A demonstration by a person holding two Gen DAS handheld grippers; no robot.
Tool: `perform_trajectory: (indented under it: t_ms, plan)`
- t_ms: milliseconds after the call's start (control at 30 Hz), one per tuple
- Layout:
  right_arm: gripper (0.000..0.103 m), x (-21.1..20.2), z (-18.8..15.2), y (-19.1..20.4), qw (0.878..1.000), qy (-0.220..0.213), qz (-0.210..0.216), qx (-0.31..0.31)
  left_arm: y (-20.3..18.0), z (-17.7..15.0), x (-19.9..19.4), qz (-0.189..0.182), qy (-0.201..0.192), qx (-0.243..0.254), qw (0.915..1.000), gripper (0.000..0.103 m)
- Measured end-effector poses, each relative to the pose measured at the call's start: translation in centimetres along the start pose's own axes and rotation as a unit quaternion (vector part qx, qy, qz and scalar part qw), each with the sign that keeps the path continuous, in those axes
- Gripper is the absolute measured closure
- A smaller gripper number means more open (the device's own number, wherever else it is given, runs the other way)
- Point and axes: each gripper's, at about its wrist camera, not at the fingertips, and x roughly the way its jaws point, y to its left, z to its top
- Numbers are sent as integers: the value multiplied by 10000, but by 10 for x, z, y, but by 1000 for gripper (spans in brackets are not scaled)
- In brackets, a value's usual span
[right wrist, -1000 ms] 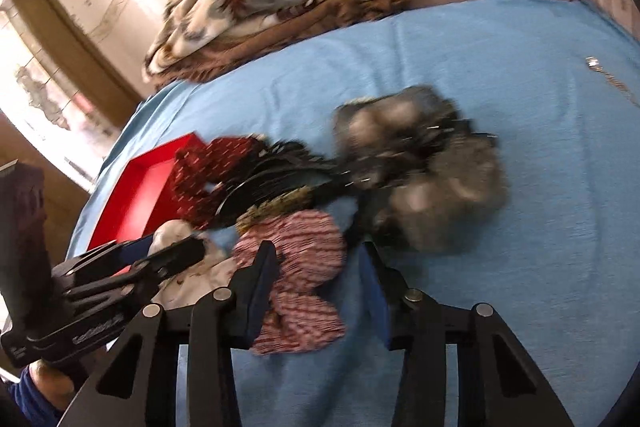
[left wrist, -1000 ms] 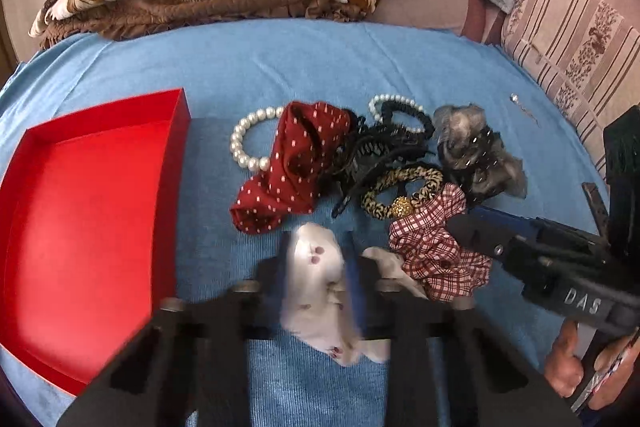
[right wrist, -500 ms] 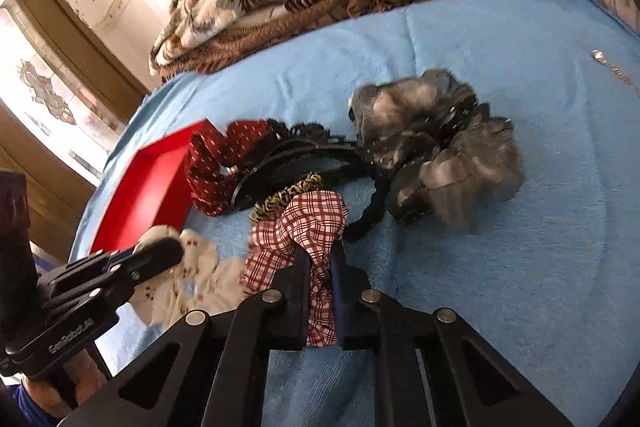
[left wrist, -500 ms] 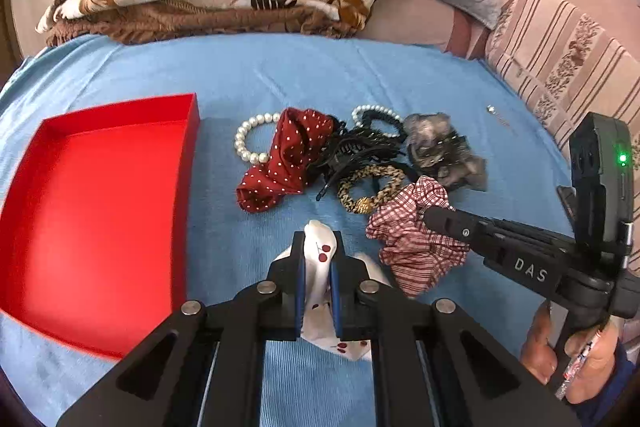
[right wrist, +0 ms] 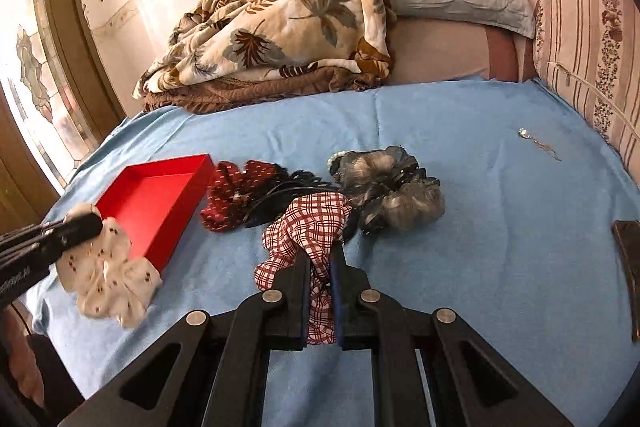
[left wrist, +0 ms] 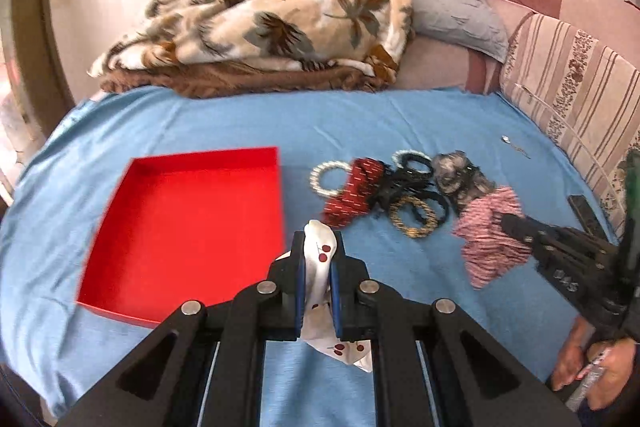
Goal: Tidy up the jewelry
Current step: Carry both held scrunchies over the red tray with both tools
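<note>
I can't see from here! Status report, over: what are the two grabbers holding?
Left gripper shut on white cherry scrunchie. Right gripper shut on red plaid scrunchie. Red tray holds nothing, path to it open. Rest of pile on blue sheet.

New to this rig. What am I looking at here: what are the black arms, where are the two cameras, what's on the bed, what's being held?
There is no robot. A person holds a two-finger claw in each hand, and a fisheye camera on each looks forward along its fingers.

In the left wrist view, the left claw is shut on a white cherry-print scrunchie.

In the right wrist view, the right claw is shut on a red plaid scrunchie.

On the blue sheet sit an empty red tray and a pile of accessories: a pearl bracelet, a red dotted scrunchie, black claw clips, a leopard-print hair tie and a grey fuzzy clip.
</note>
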Motion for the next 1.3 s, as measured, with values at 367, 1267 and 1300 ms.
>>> perform_trajectory:
  t_ms: [367,1267,1300]
  plan:
    - [93,-11,19,63,9990,15,257,-358,56,7,-7,485,-183,-17,9987,93]
    - [93,127,79,208,9906,838,645,-873,213,60,96,555,79,-929,9941,93]
    - [93,136,81,213,9899,867,610,-939,219,61,99,556,106,-1001,9934,93]
